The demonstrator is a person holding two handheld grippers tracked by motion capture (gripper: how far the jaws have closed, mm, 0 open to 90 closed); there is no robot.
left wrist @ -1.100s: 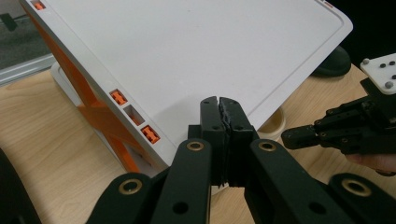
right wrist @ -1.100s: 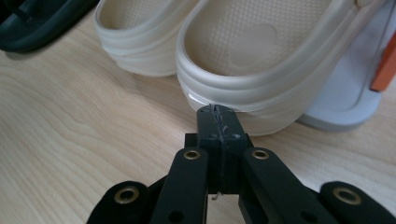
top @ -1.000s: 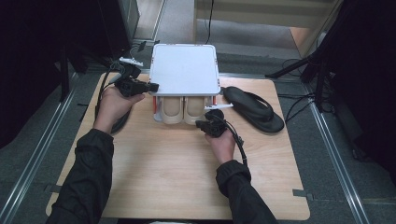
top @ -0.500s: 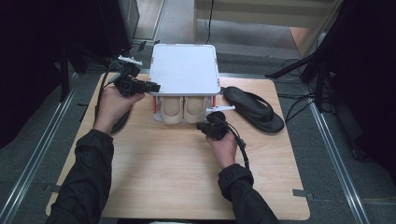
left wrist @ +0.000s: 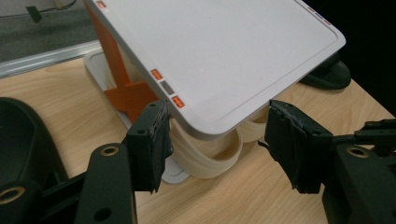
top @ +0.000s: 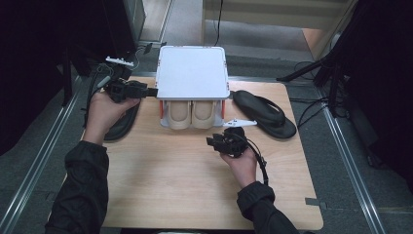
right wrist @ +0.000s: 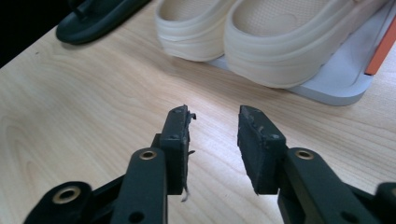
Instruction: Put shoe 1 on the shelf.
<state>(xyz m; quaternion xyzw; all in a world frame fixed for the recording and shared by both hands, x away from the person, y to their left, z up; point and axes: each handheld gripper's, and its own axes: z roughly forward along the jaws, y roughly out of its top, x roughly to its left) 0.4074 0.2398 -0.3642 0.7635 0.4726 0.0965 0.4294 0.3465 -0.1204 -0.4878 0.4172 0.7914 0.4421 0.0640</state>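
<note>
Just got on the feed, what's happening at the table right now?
A person holds a gripper in each hand. The left gripper, jaws open, sits at the edge of the white rack's top panel. The right gripper is open above bare wood in front of the cream shoes on the rack's base. A black flip-flop lies at the right.

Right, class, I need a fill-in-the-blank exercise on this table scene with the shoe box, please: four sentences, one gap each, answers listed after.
1. Two ____-coloured shoes sit side by side under the raised white lid.
2. A black sandal lies on the wooden table to the ____ of the box.
3. The left gripper has its jaws open at the lid's ____.
4. The right gripper is ____, holding nothing.

Missing words: cream; right; corner; open
</note>
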